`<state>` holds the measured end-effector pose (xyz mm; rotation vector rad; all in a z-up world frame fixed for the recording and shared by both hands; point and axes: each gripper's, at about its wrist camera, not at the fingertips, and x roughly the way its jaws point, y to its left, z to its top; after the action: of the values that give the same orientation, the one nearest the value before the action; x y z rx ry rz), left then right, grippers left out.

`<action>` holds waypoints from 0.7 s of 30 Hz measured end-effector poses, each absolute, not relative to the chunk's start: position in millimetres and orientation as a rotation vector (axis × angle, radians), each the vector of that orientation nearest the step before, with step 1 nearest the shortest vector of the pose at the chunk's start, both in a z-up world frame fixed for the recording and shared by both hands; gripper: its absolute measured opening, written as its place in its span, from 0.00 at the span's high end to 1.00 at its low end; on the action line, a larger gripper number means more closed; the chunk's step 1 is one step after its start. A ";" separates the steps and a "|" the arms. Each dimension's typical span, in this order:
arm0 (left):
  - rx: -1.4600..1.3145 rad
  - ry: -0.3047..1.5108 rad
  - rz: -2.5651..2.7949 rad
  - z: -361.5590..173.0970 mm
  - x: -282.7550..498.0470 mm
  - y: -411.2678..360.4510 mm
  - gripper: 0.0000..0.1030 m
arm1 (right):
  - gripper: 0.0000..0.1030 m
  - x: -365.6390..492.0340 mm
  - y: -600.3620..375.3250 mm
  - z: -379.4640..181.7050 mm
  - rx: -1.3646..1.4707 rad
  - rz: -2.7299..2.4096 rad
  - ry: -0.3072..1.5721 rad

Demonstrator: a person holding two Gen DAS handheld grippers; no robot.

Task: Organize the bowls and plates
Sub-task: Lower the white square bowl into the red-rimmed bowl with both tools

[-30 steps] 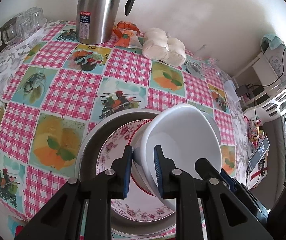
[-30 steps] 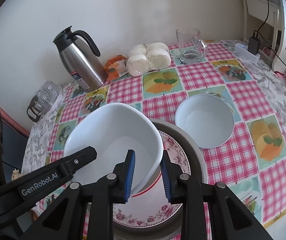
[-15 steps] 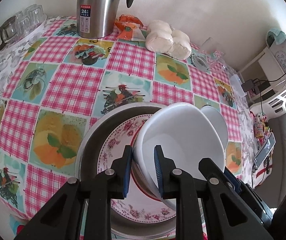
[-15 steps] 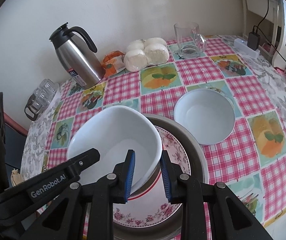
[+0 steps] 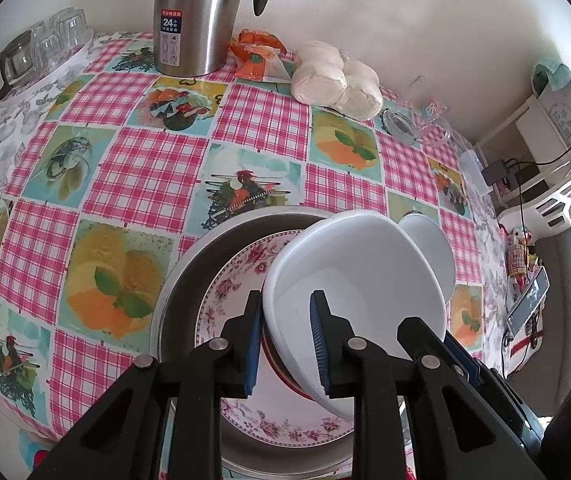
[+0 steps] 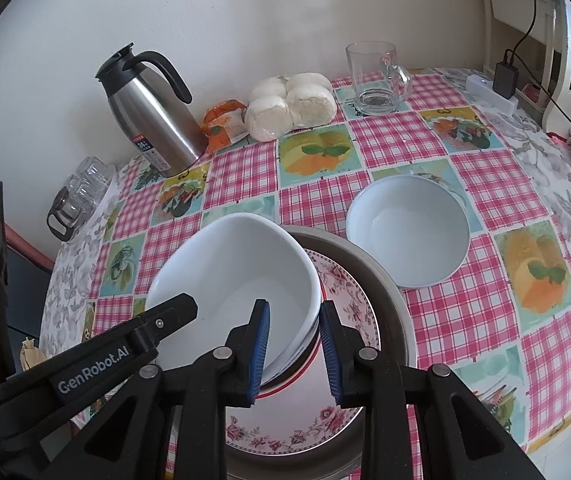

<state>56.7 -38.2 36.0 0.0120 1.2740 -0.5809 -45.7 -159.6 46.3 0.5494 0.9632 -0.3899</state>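
Only from the right wrist: second white bowl (image 6: 407, 230) whole, upright on the checked tablecloth (image 6: 485, 184) just beside the metal basin (image 6: 389, 280), and a glass mug (image 6: 373, 78) standing clear near the wall. From the left wrist: that same bowl reduced to a sliver behind the tilted one, mug smeared at the lens edge, but steel thermos (image 5: 195, 16) large and close, with glass cups (image 5: 37, 56) at the far left corner.

Both tools angled steeply down over the basin. Left gripper (image 5: 287, 340) astride the near rim of the large white bowl (image 5: 357, 288), one blue pad outside, one inside; jaws just been opening a little, rim between them, and the inner pad seemingly off the wall, though hard to be sure at this angle. Right gripper (image 6: 293, 350) astride the opposite rim, narrow gap, pads close to the wall on both sides; firm contact not certain either.

Large white bowl plain, glossy, deep, tipped up on edge toward the left side, lower part resting on a red-rimmed dish (image 6: 305, 368) atop the floral plate (image 6: 349, 312) inside the basin.
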 end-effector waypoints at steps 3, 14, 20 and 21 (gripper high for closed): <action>0.007 1.271 -0.580 37.3 57.1 -37.1 0.76 | 0.72 -46.4 -159.7 48.3 0.550 -0.387 0.955; -0.028 1.243 -0.563 47.6 60.5 -27.4 0.66 | 0.72 -49.8 -161.6 54.9 0.564 -0.386 0.916; -0.037 1.228 -0.545 51.9 60.5 -22.1 0.50 | 0.59 -50.8 -161.8 58.5 0.553 -0.399 0.895; -0.036 1.227 -0.541 52.2 60.9 -21.5 0.48 | 0.50 -50.8 -161.7 58.5 0.552 -0.403 0.894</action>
<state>60.9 -21.5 52.2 -0.0365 1.2272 -0.5409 -50.8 -161.7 58.5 0.5518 0.8938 -0.4026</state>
